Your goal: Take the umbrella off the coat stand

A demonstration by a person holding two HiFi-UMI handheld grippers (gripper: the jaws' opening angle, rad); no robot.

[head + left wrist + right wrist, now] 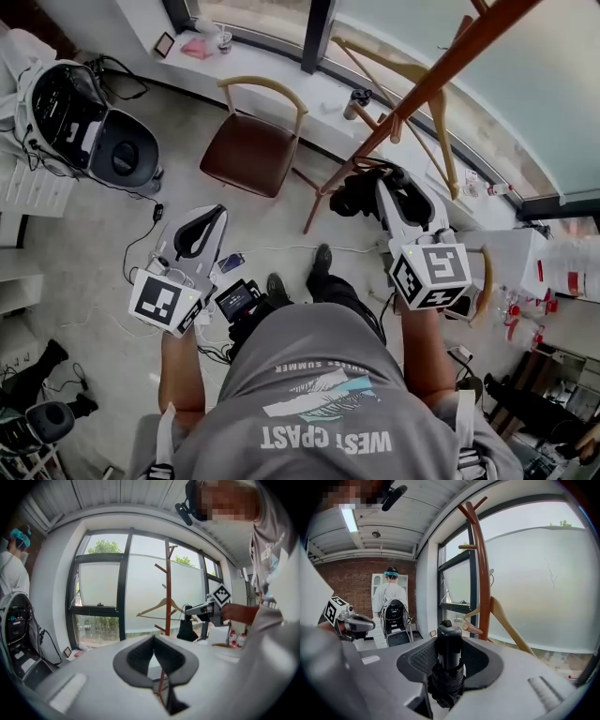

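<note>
Both forearms reach forward from the body, the left tool nearer in with its jaws together on nothing, the right tool farther out, clamped on the folded black umbrella, handle up, close beside the coat stand.

Black umbrella, reddish-brown coat stand, seemingly maroon chair seat

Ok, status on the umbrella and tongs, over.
Right tongs shut on folded umbrella. Left tongs shut, empty. Umbrella close beside coat stand; wooden hanger hangs right there.
</note>
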